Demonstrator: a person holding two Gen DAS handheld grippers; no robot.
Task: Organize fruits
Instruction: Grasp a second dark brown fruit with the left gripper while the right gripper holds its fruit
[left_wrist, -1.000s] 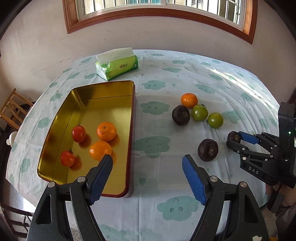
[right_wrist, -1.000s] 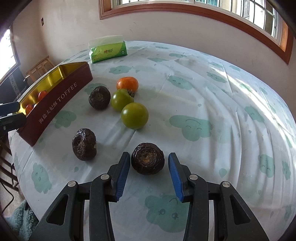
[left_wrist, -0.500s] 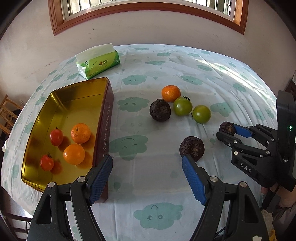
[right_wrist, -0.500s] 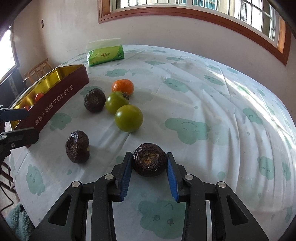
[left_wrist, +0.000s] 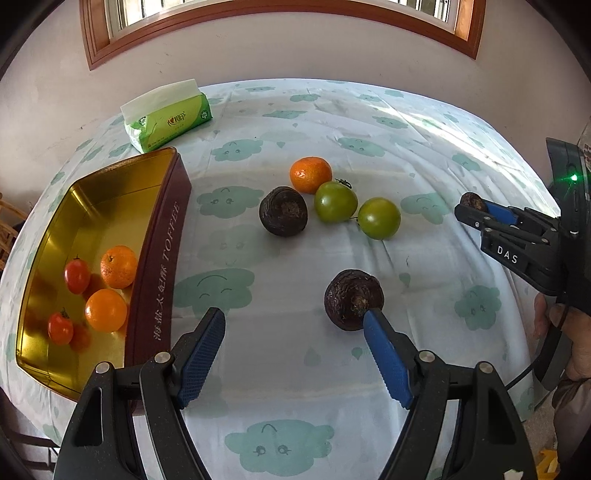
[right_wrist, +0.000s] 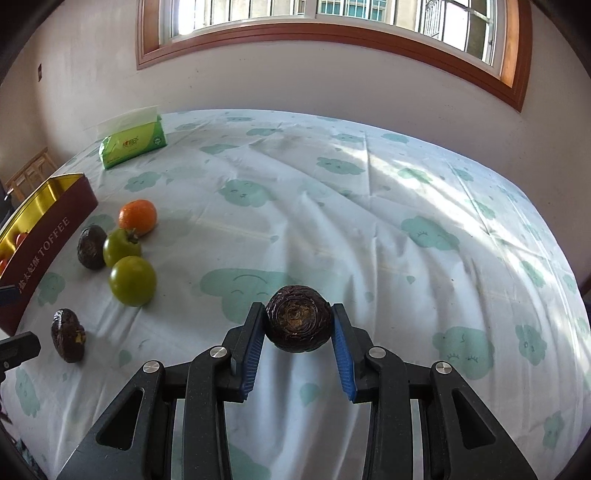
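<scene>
A: Two grippers; which is nearer the tin (left_wrist: 162, 258)?
B: Left gripper (left_wrist: 295, 354), wide and empty, lower centre. Right gripper (right_wrist: 297, 345) clamps a dark fruit (right_wrist: 298, 318); tin lies far left.

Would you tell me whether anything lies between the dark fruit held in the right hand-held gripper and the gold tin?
Yes: two green tomatoes, another dark wrinkled fruit and the tin's maroon side wall lie between.
</scene>
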